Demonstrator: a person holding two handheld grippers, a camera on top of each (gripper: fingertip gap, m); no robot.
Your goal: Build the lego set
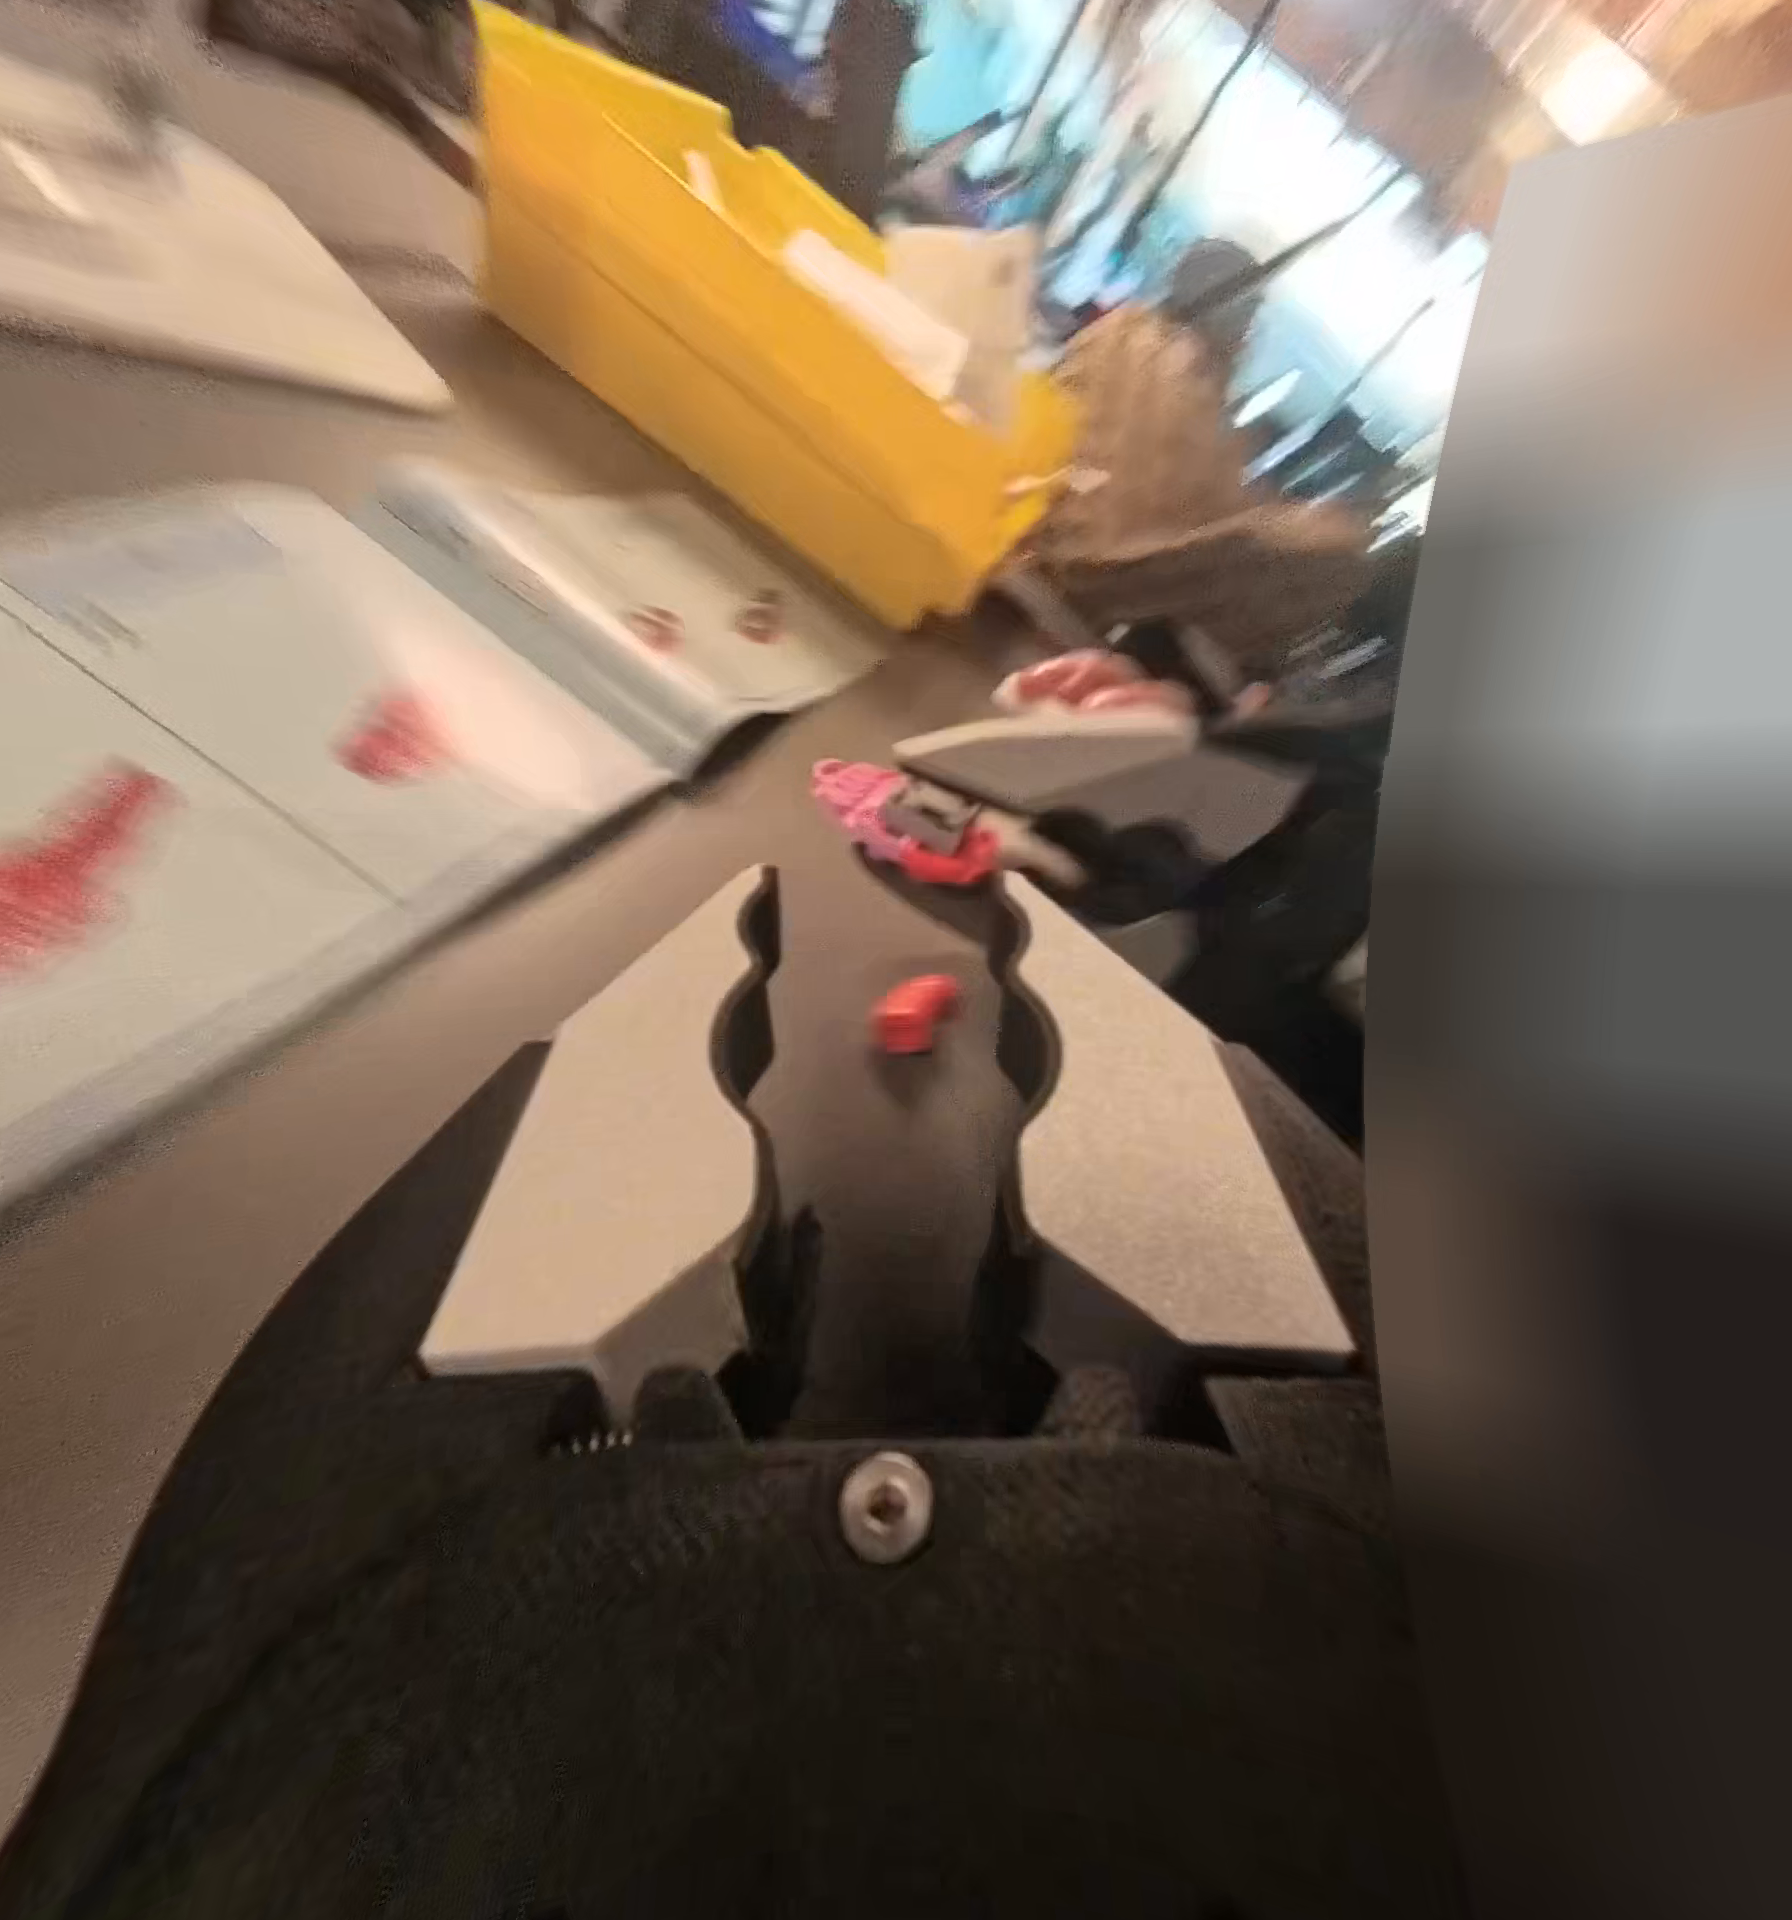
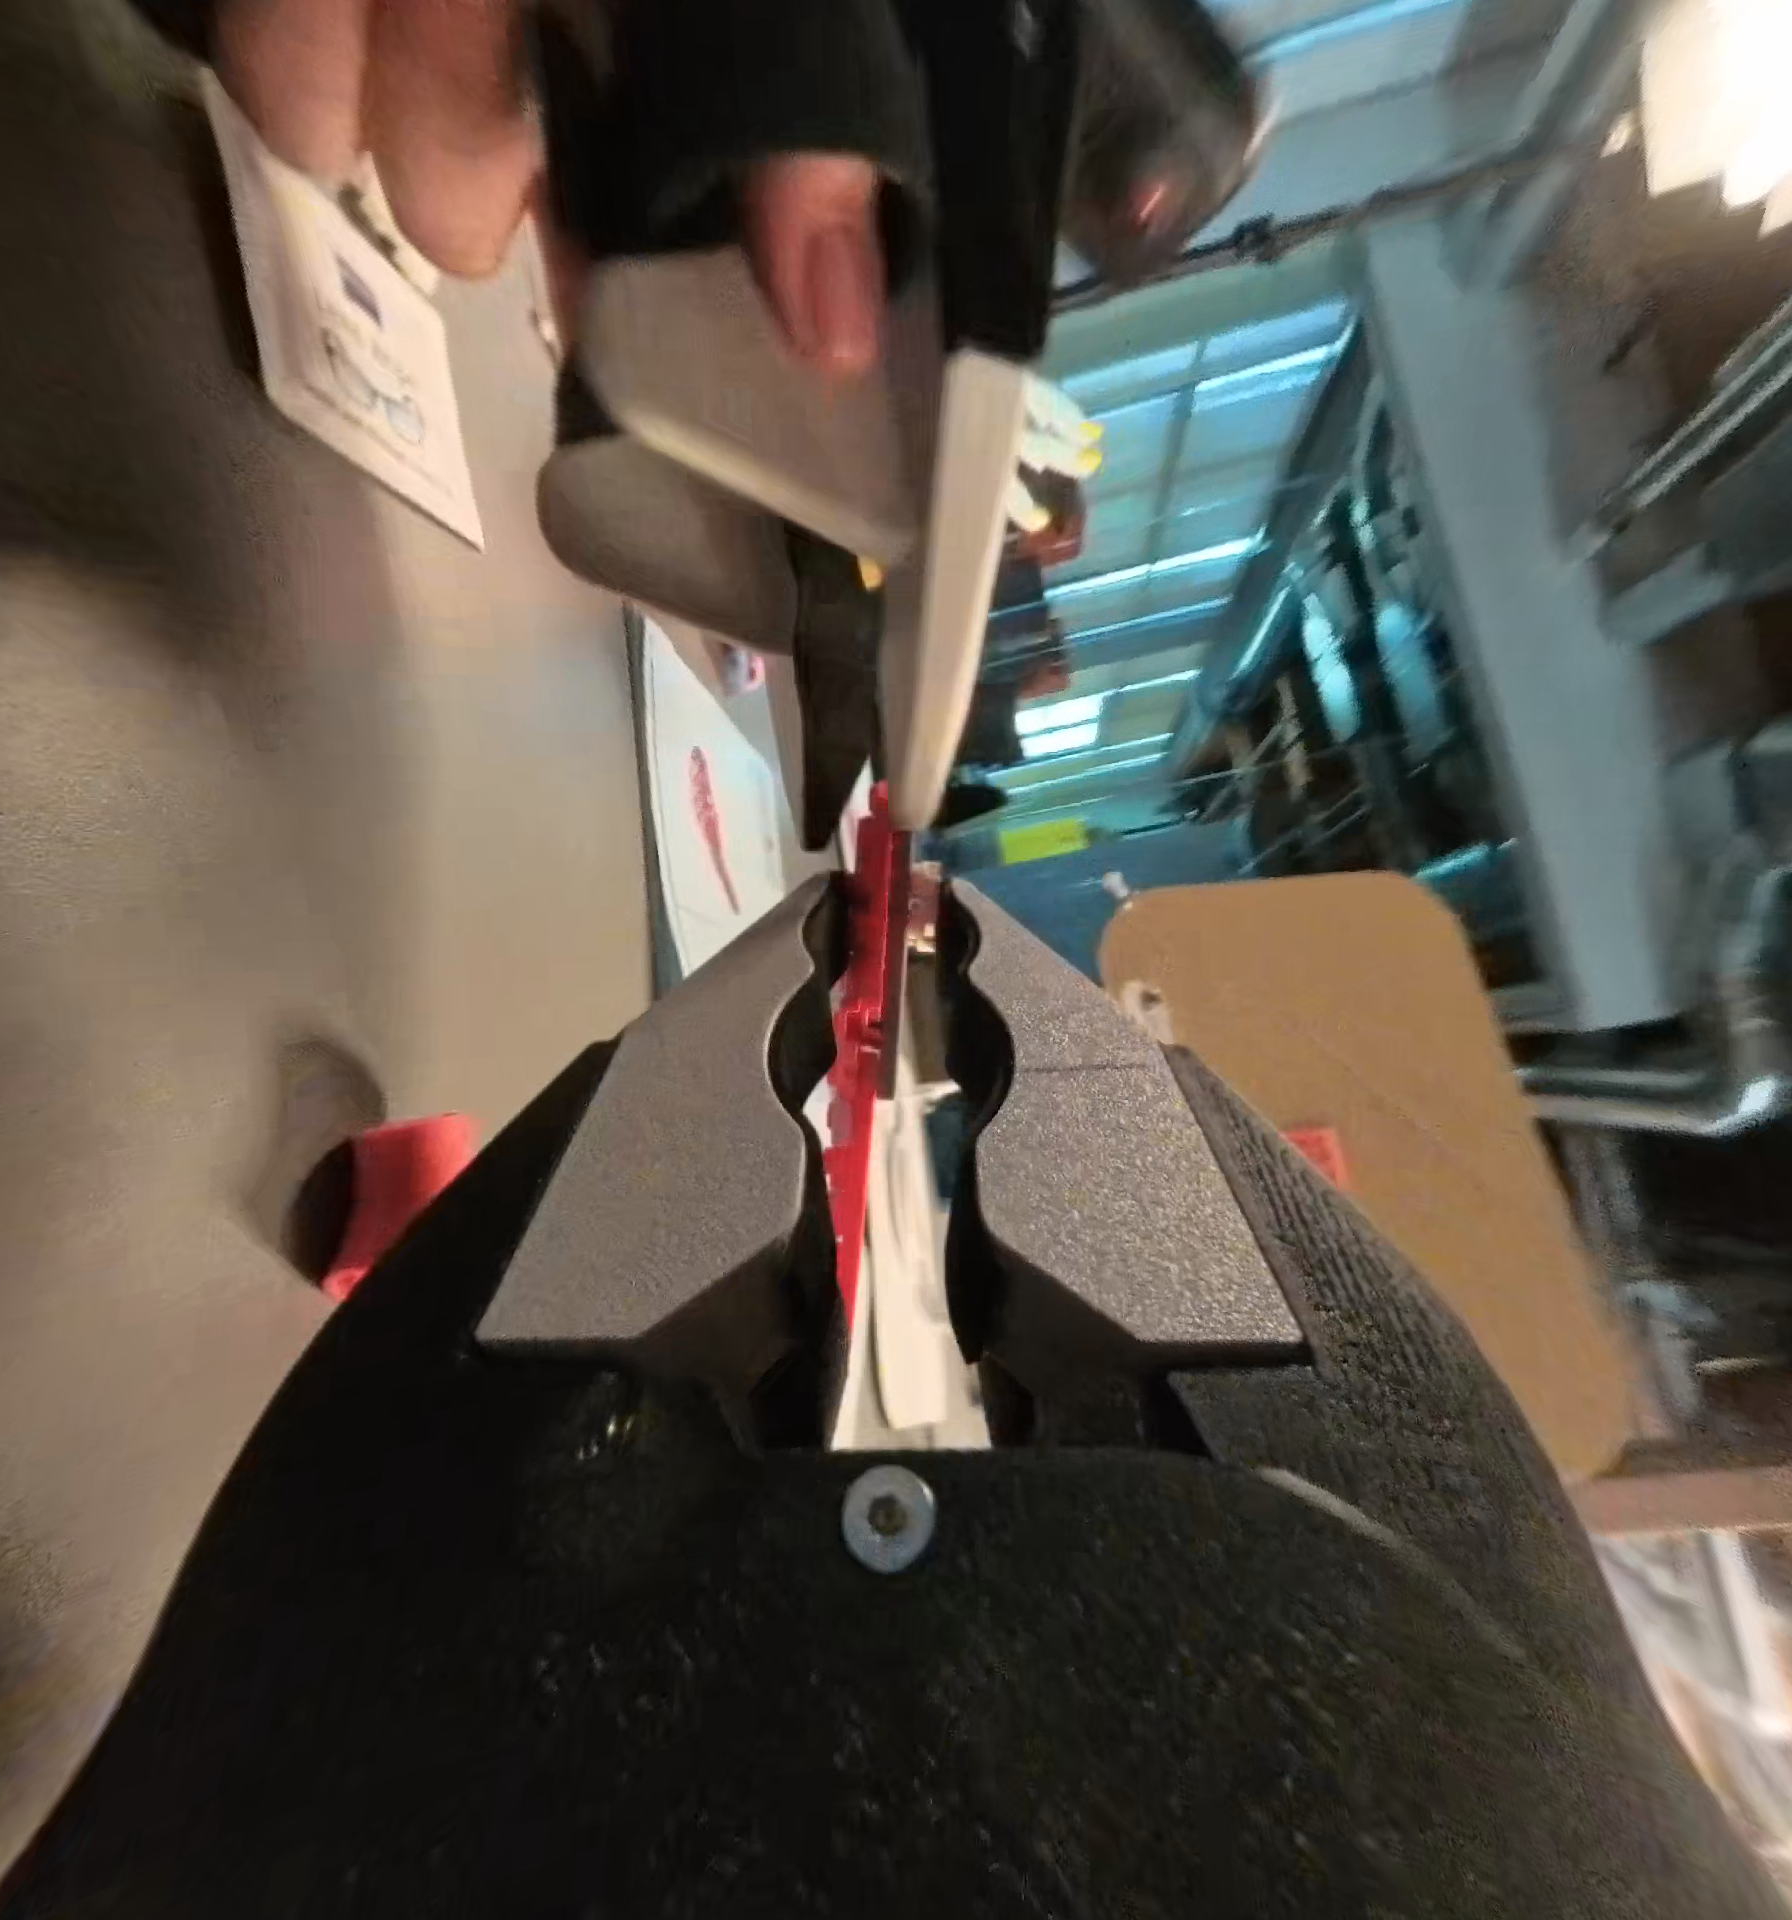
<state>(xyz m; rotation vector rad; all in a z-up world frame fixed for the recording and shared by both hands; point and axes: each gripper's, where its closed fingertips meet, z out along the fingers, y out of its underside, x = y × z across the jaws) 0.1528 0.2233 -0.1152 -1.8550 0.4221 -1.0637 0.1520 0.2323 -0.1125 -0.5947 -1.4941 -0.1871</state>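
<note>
At the centre of the right wrist view, the right gripper (image 2: 890, 904) pinches a red, pink and grey brick assembly (image 2: 876, 966). In the left view, the left gripper (image 1: 887, 904) is spread, a loose red brick (image 1: 913, 1013) on the table (image 1: 840, 748) between its fingers. Instruction sheets (image 1: 248, 727) lie left, a yellow bin (image 1: 726, 343) above.

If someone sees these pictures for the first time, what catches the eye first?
Probably the pink, grey and red brick assembly clamped in the right gripper, just beyond the left gripper, whose jaws stand open. Next, the loose red brick lying on the table between those jaws, and the yellow bin behind.
</note>
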